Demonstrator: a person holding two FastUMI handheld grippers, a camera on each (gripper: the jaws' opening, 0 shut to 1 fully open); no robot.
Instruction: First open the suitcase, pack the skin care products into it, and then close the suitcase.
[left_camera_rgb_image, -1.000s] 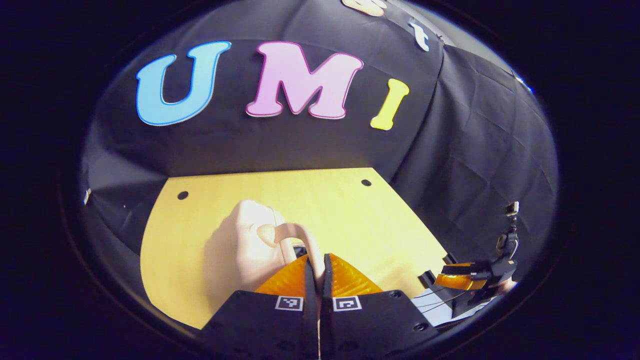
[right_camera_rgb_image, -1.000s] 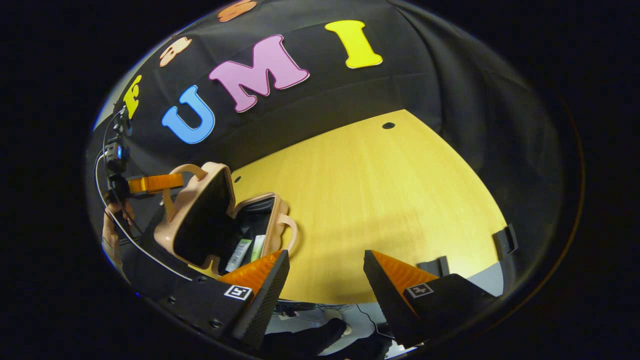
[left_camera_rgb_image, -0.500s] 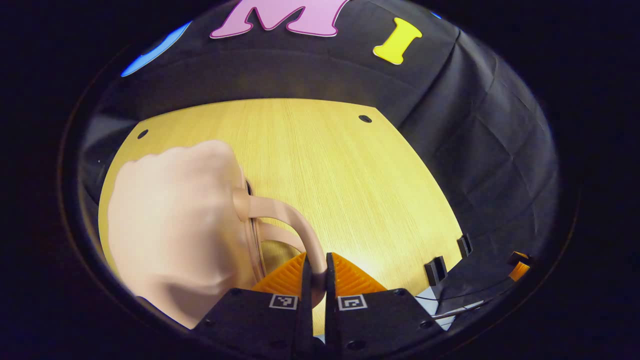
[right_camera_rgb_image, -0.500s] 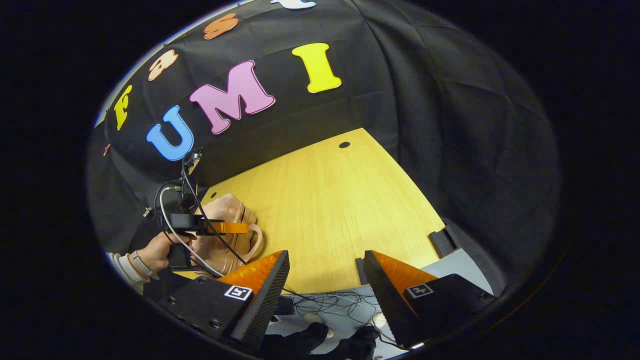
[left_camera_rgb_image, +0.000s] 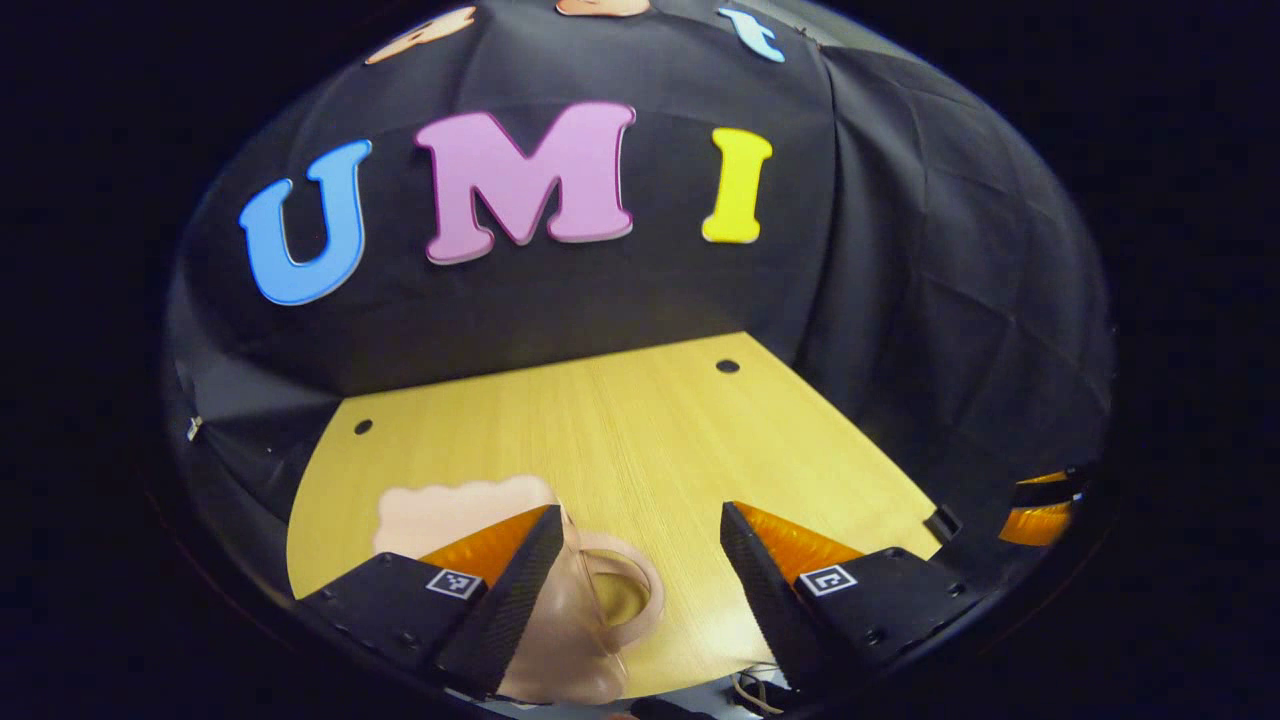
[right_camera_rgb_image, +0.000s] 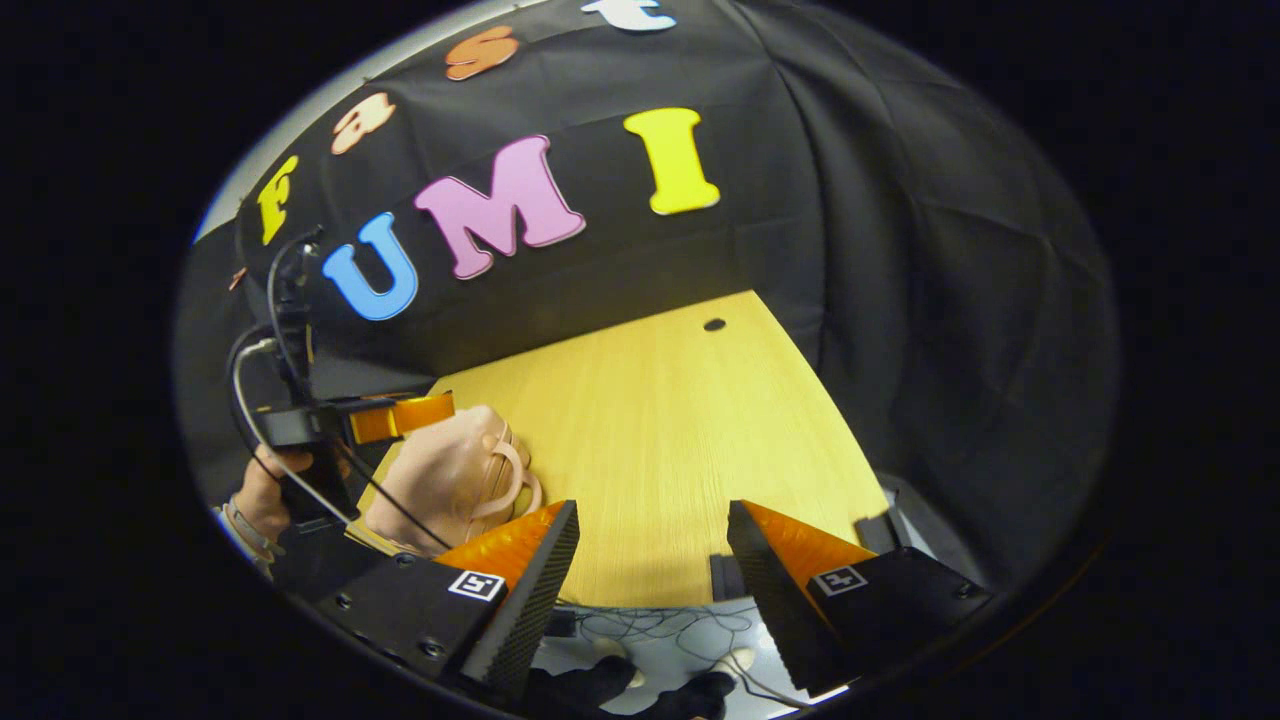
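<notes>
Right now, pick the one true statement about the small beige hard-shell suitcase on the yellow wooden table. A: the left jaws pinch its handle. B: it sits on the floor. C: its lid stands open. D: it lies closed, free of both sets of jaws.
D: the small beige hard-shell suitcase lies shut on the yellow wooden table, and the left gripper is open above its handle.

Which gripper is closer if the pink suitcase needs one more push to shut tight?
Left, probably. The left gripper hovers open right above the suitcase, while the right gripper hangs farther over the table.
</notes>
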